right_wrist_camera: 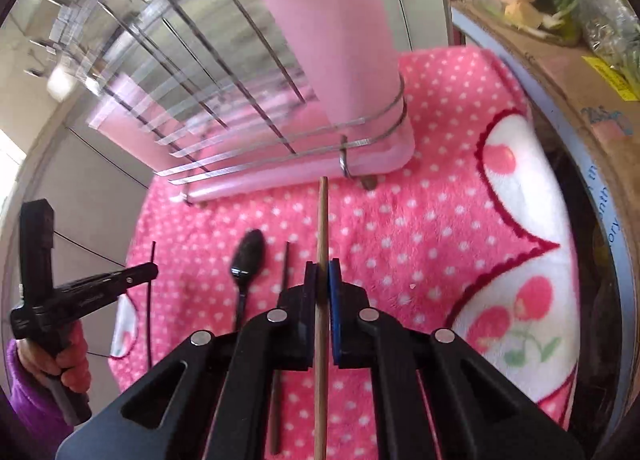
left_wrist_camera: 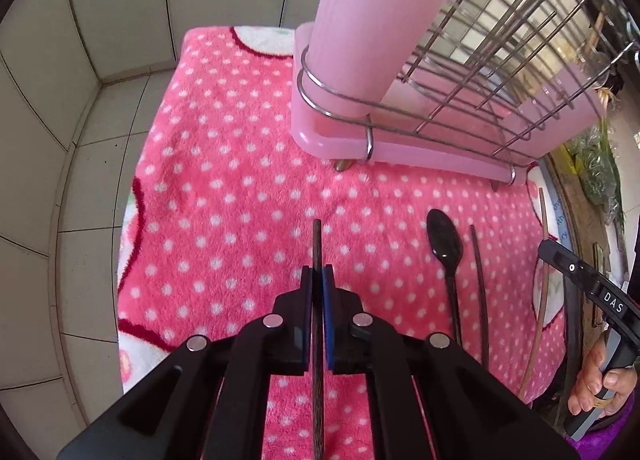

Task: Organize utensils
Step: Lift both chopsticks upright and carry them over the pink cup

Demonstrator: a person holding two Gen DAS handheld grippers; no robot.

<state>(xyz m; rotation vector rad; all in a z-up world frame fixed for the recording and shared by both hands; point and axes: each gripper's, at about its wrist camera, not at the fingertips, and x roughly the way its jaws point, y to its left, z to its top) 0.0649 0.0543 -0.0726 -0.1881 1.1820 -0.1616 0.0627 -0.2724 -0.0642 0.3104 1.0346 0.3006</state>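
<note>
My left gripper (left_wrist_camera: 317, 278) is shut on a dark chopstick (left_wrist_camera: 317, 244) that sticks out forward over the pink dotted towel (left_wrist_camera: 224, 180). My right gripper (right_wrist_camera: 322, 274) is shut on a light wooden chopstick (right_wrist_camera: 322, 216), pointing at the base of the dish rack. A black spoon (left_wrist_camera: 446, 244) and another dark chopstick (left_wrist_camera: 480, 284) lie on the towel between the grippers; they also show in the right wrist view, the spoon (right_wrist_camera: 248, 260) and the chopstick (right_wrist_camera: 285, 266). A tall pink utensil cup (left_wrist_camera: 372, 20) stands in the rack's corner.
A wire dish rack on a pink tray (left_wrist_camera: 420, 148) stands at the back of the towel. White tiled walls (left_wrist_camera: 60, 100) are at the left. A cardboard box (right_wrist_camera: 568, 72) with bagged greens is at the right. The left gripper shows in the right wrist view (right_wrist_camera: 148, 270).
</note>
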